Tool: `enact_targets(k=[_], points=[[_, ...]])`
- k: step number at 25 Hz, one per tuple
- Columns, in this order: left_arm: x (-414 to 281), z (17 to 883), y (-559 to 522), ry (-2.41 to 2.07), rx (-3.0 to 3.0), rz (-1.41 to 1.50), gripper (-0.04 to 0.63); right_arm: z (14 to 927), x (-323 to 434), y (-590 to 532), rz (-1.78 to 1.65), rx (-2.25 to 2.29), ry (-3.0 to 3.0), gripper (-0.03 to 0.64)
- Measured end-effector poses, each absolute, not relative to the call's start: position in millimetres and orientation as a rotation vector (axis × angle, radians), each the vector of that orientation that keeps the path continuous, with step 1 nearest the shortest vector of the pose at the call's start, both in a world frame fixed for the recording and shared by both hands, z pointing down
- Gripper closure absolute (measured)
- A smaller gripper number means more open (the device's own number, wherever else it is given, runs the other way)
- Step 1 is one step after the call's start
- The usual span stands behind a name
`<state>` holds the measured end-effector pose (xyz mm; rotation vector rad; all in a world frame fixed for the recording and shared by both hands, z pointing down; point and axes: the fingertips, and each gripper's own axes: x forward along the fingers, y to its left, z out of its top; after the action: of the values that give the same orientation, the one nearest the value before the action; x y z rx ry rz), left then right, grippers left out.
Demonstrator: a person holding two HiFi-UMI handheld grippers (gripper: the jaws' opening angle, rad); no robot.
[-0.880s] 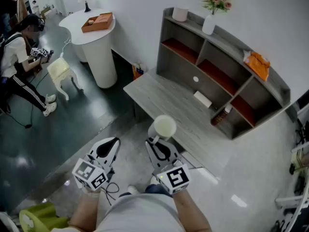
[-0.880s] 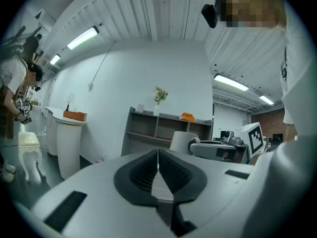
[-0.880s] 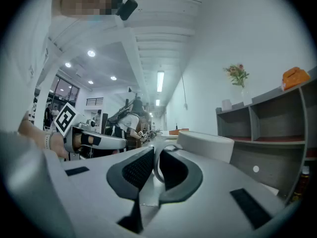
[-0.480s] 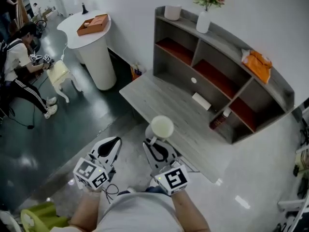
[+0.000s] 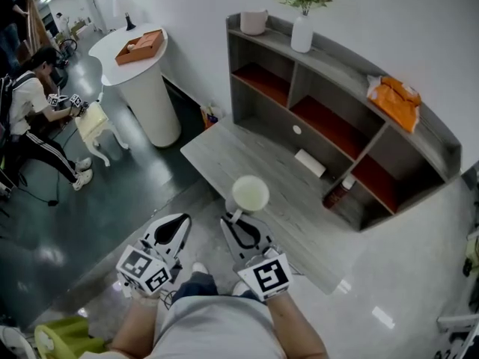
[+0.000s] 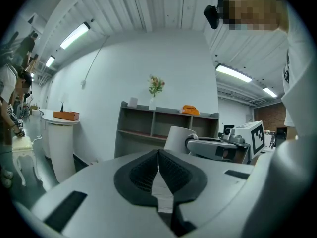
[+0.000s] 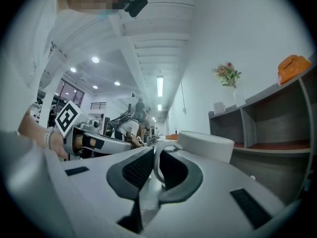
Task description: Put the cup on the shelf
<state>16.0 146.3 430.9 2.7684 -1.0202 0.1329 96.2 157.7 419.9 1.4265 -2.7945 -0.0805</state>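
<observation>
The cup (image 5: 249,194) looks matt and smooth, the shelf (image 5: 340,57) grey wood-grain, the floor (image 5: 75,223) glossy

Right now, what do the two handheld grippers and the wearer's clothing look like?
Both the left gripper and right gripper have light grey, wedge-shaped plastic bodies with black ribbed linings on the jaws. Each carries a white cube printed with black square markers. The person wears a pale short-sleeved top.

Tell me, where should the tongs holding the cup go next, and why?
Probably forward over the desk, toward the shelf. The right tongs are shut on the handle of the cup, so it is held, but the shelf stands at the desk's far side, well apart from the cup.
</observation>
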Motion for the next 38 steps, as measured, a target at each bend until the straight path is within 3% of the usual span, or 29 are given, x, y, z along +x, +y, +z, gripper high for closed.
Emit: enact_targets(k=[13,38], points=[[24,447,71,-0.923,2.788,0.100,0.578,434,100,89,-0.073,1.491,-2.729,0.575],[-47,449,-183,-0.661,2.817,0.124,0.578,426,61,-191,-0.079,1.742,-2.507,0.575]])
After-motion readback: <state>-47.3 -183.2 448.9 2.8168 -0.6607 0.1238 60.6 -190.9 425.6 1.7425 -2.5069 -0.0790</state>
